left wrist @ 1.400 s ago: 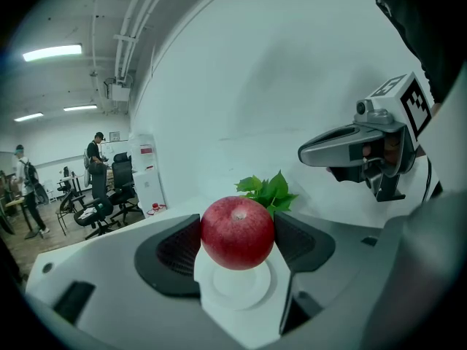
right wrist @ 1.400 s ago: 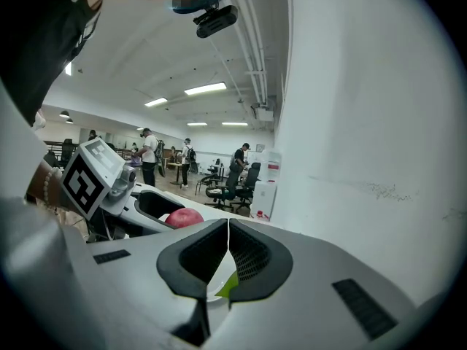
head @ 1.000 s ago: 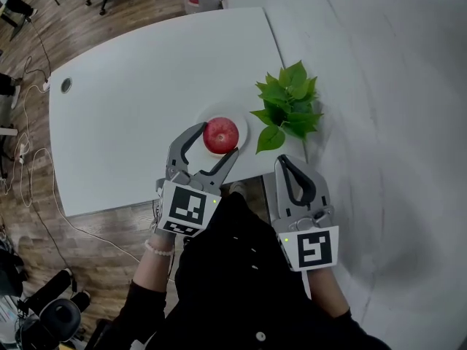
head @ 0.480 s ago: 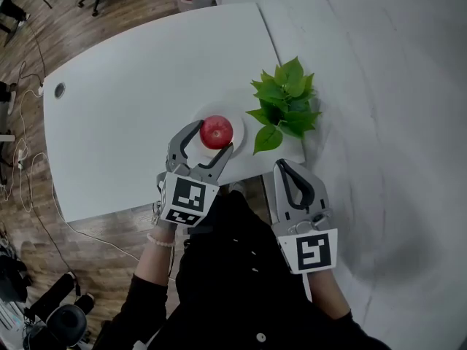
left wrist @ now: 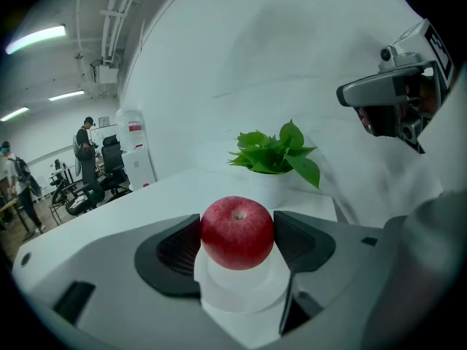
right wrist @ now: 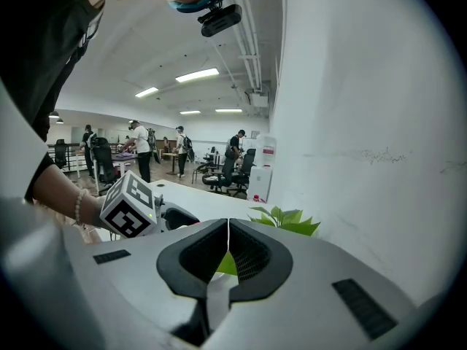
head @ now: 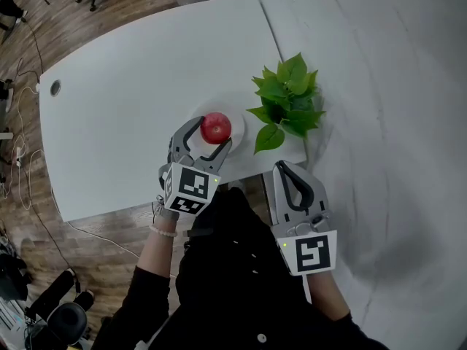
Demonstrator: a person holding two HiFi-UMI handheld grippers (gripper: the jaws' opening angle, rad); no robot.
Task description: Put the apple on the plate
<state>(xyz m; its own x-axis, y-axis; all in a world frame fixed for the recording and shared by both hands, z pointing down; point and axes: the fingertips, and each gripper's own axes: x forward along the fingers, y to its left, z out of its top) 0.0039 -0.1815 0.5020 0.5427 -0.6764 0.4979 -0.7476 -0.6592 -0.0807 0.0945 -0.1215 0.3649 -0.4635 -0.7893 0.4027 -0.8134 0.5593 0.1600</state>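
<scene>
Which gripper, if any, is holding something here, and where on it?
The left gripper holds the apple by its two opposite sides, over the plate. The right gripper has its jaws shut on nothing.

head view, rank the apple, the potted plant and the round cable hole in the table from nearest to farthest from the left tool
1. apple: between the jaws of the left tool, over the plate.
2. potted plant: off to the tool's right, at the table's right edge.
3. cable hole: far off to the left, near the table's left corner.
</scene>
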